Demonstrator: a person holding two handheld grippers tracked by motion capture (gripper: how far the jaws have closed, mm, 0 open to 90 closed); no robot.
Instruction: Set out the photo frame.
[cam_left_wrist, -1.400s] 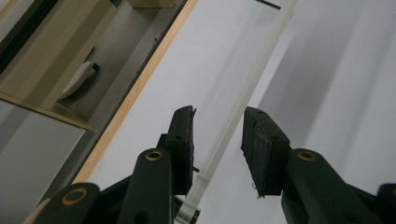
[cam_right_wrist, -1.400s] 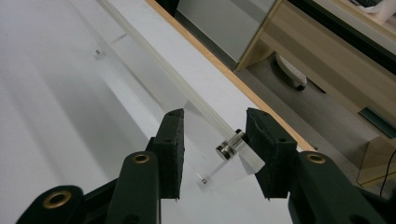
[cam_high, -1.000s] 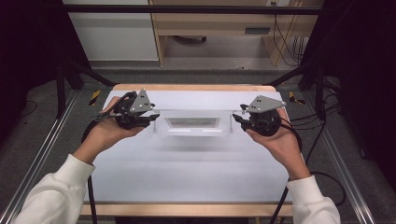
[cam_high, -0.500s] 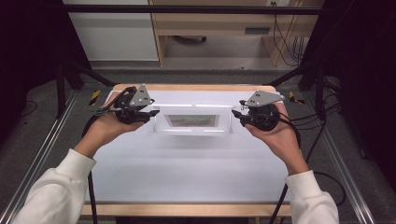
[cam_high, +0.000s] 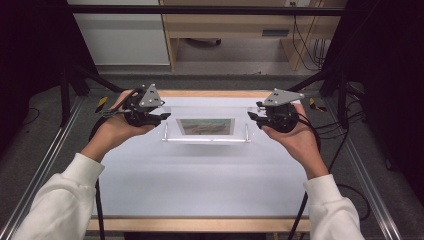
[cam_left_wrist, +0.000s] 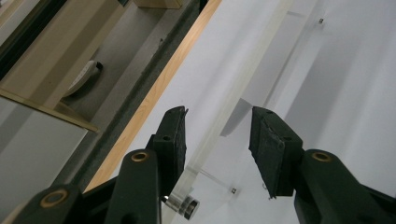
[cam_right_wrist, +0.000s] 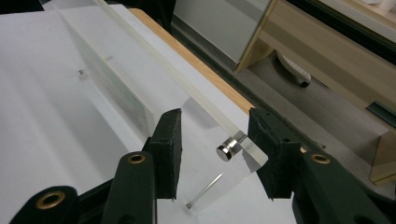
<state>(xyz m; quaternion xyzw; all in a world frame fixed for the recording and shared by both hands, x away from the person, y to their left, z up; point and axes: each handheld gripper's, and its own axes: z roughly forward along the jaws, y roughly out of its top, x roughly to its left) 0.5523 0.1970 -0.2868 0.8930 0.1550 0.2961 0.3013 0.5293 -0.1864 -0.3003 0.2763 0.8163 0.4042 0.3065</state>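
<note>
since the clear frame (cam_high: 205, 127) stands with its long axis left to right at the table's far middle, i keep left gripper (cam_high: 161, 118) and right gripper (cam_high: 252, 116) at its ends, jaws spread, the left's just opening, nothing pinched.

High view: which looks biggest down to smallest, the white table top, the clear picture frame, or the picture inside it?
1. White table top, by far the largest.
2. Clear picture frame, standing between the two grippers.
3. Picture, smaller, since it sits inside the frame.
</note>
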